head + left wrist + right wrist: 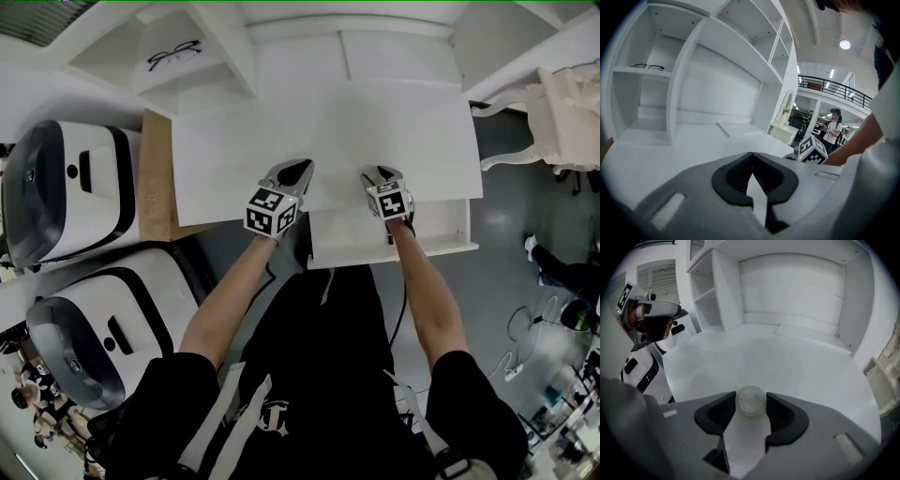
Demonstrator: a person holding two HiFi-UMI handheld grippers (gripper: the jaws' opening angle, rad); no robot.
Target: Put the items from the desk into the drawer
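Now the right gripper (750, 398) pinches a small round white item (750, 404); the left gripper (751, 157) is pressed together.

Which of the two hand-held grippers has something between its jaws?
The right hand-held gripper: a small round whitish item sits between its jaws. The left hand-held gripper has its jaws together, holding nothing.

Glasses (173, 53) lie on a shelf (206, 67) at the back left of the table (328, 122), the open drawer (441, 248) juts from its near edge at the right, and above that edge the left tongs (300, 170) sit left of the right tongs (377, 174), a round item (750, 404) between the latter's tips.
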